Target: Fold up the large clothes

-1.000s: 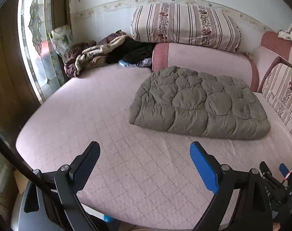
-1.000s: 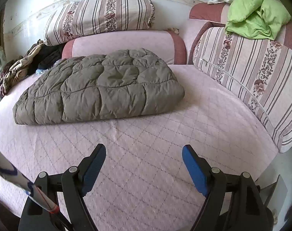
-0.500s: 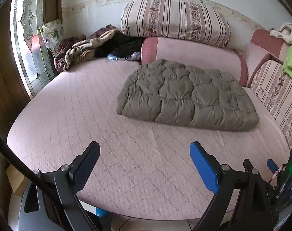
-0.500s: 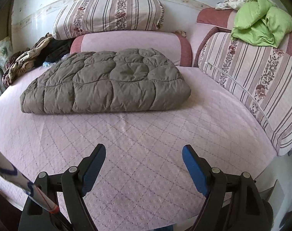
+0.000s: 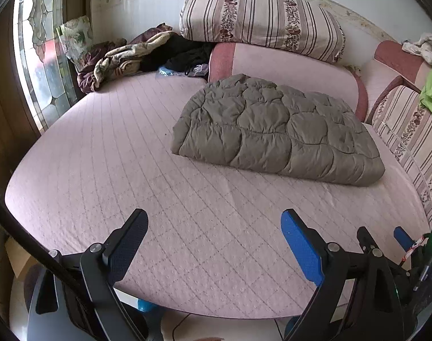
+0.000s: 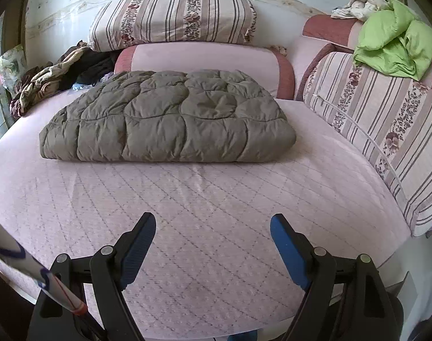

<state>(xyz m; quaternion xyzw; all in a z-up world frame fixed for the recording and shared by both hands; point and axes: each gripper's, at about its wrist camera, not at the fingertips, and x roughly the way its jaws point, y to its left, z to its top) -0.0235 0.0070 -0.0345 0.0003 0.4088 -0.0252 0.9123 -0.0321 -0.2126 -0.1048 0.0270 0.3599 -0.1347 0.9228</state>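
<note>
Folded jacket (image 6: 170, 122) beyond spread fingers (image 6: 139, 244)

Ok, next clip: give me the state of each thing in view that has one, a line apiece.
Olive quilted coat: folded into a flat bundle, lying on the bed, nothing touching it.
Left gripper: open, empty, above the bed's near edge.
Right gripper: open, empty, short of the coat.
Green garment: crumpled, unfolded, on the cushion top.
Clothes heap: jumbled, unfolded, in the far corner.
</note>
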